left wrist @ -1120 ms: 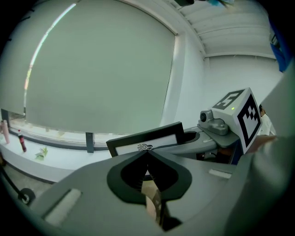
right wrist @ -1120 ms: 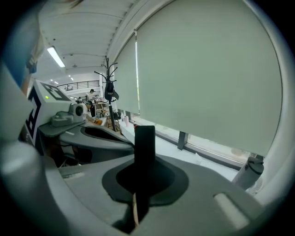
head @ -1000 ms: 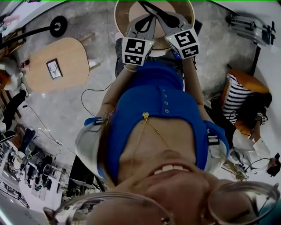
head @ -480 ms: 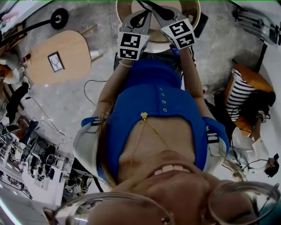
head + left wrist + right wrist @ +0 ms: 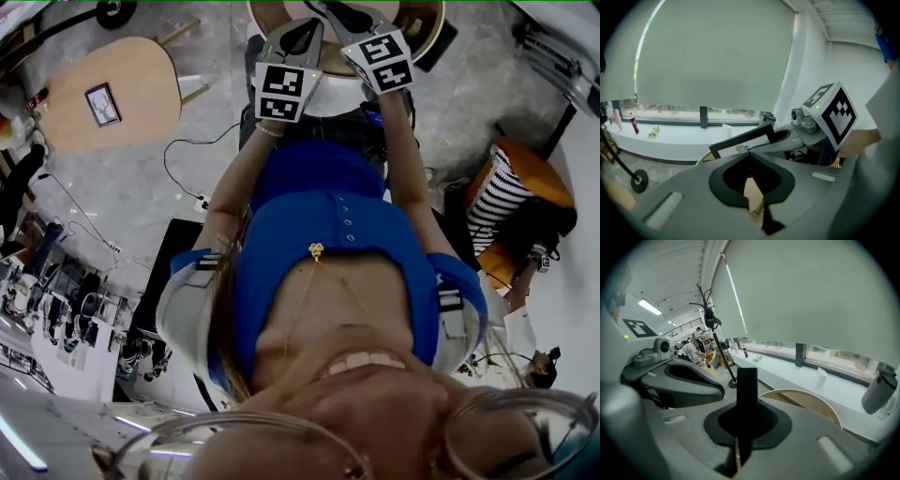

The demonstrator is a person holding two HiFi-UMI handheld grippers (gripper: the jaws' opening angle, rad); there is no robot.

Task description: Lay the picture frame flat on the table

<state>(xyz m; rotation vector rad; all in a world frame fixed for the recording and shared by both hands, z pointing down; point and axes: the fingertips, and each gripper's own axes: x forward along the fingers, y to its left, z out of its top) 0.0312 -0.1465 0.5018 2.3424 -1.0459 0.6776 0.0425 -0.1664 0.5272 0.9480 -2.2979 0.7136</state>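
Observation:
My right gripper (image 5: 746, 412) is shut on the picture frame (image 5: 747, 389), whose black edge stands upright between the jaws. In the left gripper view the same frame (image 5: 740, 146) shows a black border, a white mat and a small emblem, tilted, pinched by the right gripper (image 5: 774, 137). My left gripper (image 5: 750, 156) hangs just beside it, its jaws together with nothing between them. In the head view both grippers, left (image 5: 302, 36) and right (image 5: 330, 11), hover over the round wooden table (image 5: 424, 28) at the top edge.
A second wooden table (image 5: 141, 89) at the upper left carries another small framed picture (image 5: 101, 103) lying flat. A cable (image 5: 187, 164) runs over the floor. A chair with a striped cushion (image 5: 497, 202) stands right. A coat stand (image 5: 715, 333) and a grey tumbler (image 5: 877, 392) are near the window ledge.
Both grippers stay close together over the round table and have slid slightly up in the head view. The side table has drifted toward the upper left as the head turned.

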